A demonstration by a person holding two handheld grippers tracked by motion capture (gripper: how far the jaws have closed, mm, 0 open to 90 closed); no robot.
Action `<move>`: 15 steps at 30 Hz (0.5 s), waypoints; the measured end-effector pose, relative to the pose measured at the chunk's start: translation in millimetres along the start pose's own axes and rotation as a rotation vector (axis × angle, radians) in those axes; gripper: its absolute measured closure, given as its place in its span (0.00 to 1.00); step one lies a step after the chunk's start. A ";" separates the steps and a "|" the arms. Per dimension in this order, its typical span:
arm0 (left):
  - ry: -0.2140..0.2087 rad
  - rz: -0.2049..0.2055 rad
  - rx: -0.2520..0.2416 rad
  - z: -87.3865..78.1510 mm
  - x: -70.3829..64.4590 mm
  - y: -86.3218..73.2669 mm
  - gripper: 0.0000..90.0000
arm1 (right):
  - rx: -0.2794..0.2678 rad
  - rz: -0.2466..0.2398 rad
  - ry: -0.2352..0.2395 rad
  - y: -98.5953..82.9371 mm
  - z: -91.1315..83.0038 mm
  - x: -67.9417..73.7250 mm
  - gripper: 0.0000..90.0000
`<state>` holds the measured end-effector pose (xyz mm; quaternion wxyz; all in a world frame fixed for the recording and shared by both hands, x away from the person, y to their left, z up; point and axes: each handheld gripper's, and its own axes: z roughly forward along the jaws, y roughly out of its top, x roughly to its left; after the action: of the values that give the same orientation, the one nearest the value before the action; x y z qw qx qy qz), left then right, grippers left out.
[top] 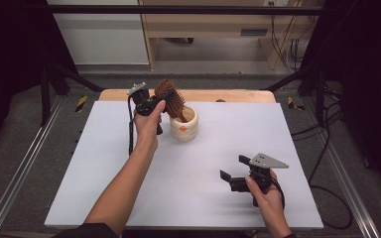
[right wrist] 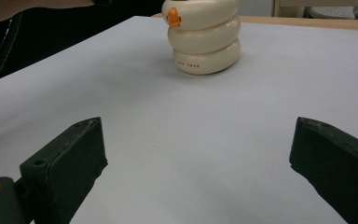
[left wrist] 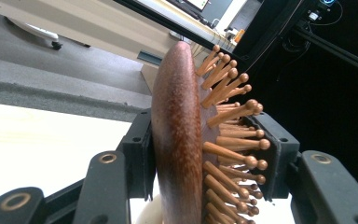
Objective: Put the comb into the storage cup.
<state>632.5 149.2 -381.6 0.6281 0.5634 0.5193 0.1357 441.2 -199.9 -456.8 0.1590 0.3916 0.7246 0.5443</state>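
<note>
A brown wooden hairbrush (top: pixel 170 97) with peg bristles is clamped by its head in my left gripper (top: pixel 151 101), held above the table at the back. Its handle reaches down into a cream ringed cup (top: pixel 184 124) with an orange duck bill on its side. In the left gripper view the brush head (left wrist: pixel 177 140) stands on edge between both jaws, with the pegs (left wrist: pixel 233 140) pointing right. My right gripper (top: pixel 234 168) hovers open near the table's front right, with nothing between its jaws. It faces the cup (right wrist: pixel 201 39) across the white tabletop.
The white table surface (top: pixel 104 183) has a wooden strip (top: pixel 238 95) along its far edge. Metal rails (top: pixel 20 173) run along both sides. Cables (top: pixel 327 148) trail on the floor at the right. Wooden furniture (top: pixel 213 25) stands beyond the table.
</note>
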 end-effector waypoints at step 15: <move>0.005 0.012 -0.001 0.8 0.1 -0.5 0.51 | 0.001 0.001 0.000 -0.2 0.2 -0.4 0.04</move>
<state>632.9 148.7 -382.2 0.6262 0.5657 0.5175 0.1412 441.5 -200.1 -457.1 0.1585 0.3919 0.7247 0.5441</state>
